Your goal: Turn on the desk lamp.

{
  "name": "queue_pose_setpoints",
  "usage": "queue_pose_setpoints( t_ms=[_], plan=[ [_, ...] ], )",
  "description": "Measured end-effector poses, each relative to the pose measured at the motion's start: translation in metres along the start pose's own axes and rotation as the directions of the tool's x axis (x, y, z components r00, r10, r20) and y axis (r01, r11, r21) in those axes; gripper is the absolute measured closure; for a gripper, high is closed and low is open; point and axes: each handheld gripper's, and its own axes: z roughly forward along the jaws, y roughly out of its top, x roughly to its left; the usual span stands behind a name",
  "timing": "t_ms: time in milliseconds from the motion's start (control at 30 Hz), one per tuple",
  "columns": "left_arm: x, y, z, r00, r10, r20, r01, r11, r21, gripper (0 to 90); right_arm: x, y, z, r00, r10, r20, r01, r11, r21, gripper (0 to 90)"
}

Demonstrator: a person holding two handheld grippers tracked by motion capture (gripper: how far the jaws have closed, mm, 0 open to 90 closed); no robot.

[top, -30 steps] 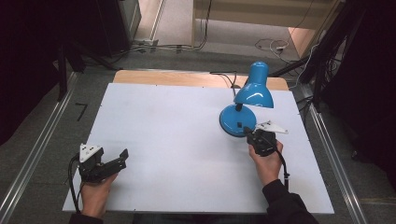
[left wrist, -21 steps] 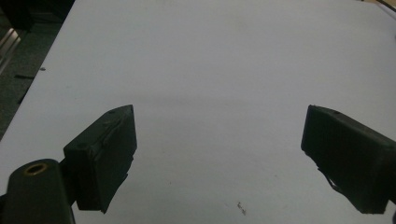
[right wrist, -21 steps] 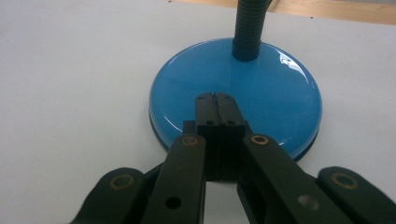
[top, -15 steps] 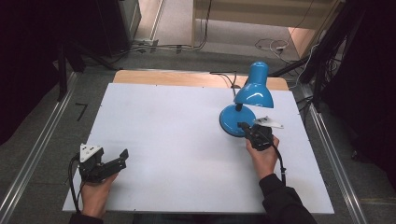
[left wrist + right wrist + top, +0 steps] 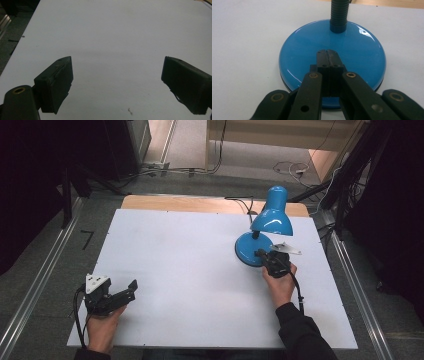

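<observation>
Lamp (image 5: pixel 265 227) stands at far right of bench (image 5: pixel 190 255), shade tipped over round blue base (image 5: pixel 332 62). Your right gripper (image 5: pixel 261 254) hangs over near part of base; fingers (image 5: pixel 322 62) pressed together, nothing between them, tips above glossy top, contact unclear. Ribbed neck (image 5: pixel 339 15) rises beyond tips. Your left gripper (image 5: pixel 131 287) rests at near left corner, well apart from lamp; fingers (image 5: pixel 56 82) spread wide, holding nothing, bare bench between them.
</observation>
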Motion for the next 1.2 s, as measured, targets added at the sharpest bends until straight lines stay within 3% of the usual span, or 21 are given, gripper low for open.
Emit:
queue_pose_setpoints(
  t_ms=[1200],
  plan=[
    [-0.001,-0.001,0.002,1.0,0.005,0.008,-0.005,0.9999,0.013,10.8,0.001,0.001,0.013,1.0,-0.006,0.008,0.006,1.0,0.006,87.6]
  ],
)
